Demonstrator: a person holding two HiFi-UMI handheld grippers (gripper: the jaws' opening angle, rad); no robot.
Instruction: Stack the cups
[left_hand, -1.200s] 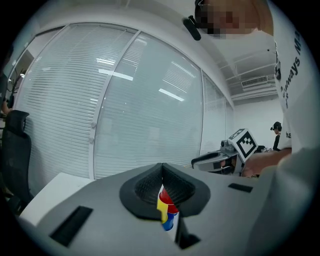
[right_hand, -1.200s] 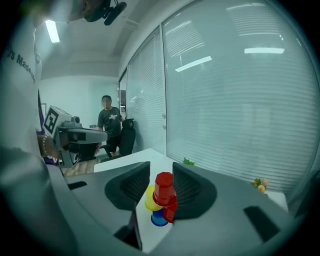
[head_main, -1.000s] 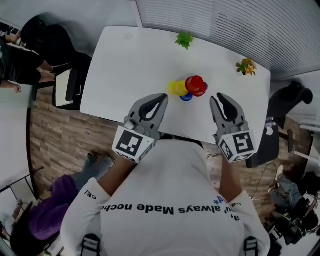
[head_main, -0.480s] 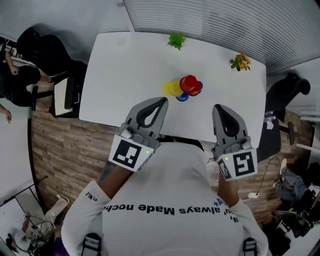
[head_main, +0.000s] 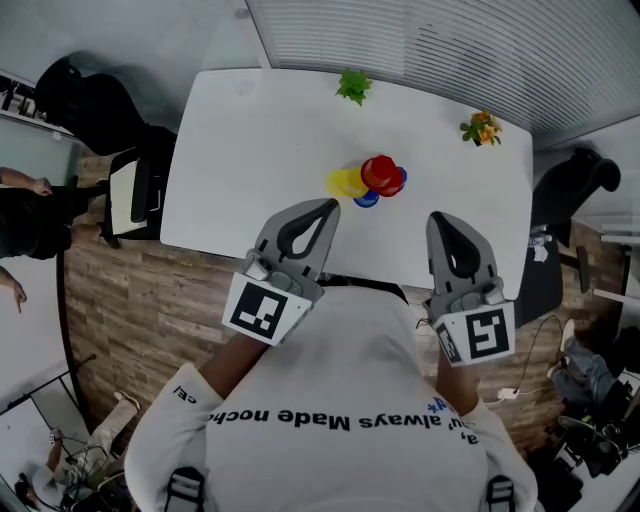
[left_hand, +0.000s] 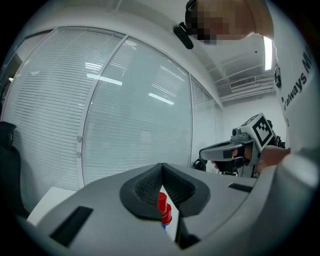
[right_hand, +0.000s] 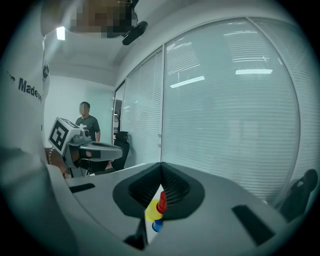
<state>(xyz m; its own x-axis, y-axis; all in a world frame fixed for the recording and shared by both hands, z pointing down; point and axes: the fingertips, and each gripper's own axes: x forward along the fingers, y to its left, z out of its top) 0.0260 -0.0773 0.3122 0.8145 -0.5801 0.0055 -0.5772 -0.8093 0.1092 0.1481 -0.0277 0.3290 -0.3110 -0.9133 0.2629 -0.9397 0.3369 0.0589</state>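
Both my grippers hover over the near edge of the white table (head_main: 250, 150), well apart from each other. The left gripper (head_main: 329, 204) has its fingers pressed together tip to tip with nothing pinched, and it points level. The right gripper (head_main: 437, 216) has its fingers pressed together too, also empty, and is tilted slightly down.

The cups sit in a tight cluster mid-table, ahead of and between my two tips. The yellow cup (head_main: 346, 182) is on the left. The red cup (head_main: 383, 172) is just beside it on the right. The blue cup (head_main: 367, 198) peeks out below the two. I touch none of them.

A green plant (head_main: 352, 84) and an orange-flowered plant (head_main: 481, 127) stand at the far edge.
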